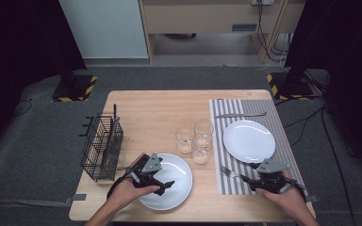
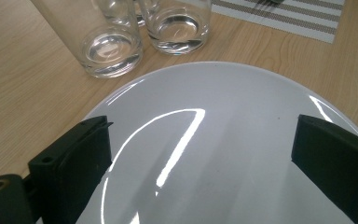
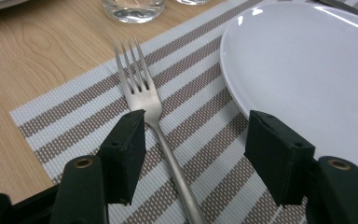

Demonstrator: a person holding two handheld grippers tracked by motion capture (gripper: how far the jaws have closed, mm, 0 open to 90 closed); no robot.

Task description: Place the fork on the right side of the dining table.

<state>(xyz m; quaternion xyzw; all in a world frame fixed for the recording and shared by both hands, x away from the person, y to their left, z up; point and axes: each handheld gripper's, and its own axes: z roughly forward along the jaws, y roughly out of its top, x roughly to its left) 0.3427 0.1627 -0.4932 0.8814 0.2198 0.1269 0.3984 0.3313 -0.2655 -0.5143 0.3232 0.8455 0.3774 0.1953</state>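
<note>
Fork (image 3: 142, 100) is lying on the striped placemat (image 1: 268, 113), just left of the far-right plate (image 1: 250, 140), tines pointing away from the person, handle running back between the jaws of the right gripper (image 3: 193, 154). Going big to small on risks. Table (image 1: 146, 113) is holding a lot of breakables in a tight cluster, so any wide swing is risking a knock. Placemat is sitting loose on the wood; if the jaws are dragging while closing, it is likely sliding or bunching and taking the fork with it. Near plate (image 2: 214, 154) is lying under the left gripper (image 2: 200, 140), whose fingers are standing wide and released, gripping nothing; a drop in that hand is clipping the rim. The plate on the placemat is sitting just beside the right jaw pad, so a sideways drift is nudging it. Wire basket (image 1: 102, 147) is standing at the left edge, well apart, low concern. Three glasses (image 1: 194, 137) are grouped between the plates, ahead of the tines; lifting the fork forward instead of up is risking a tip-over. Right fingers are standing partly apart and released, handle sitting closer to the left pad, not centred, neither pad pressing on it. Closing like that is probably rolling the thin handle or pinching it off-axis, so it is slipping out on the lift.
</note>
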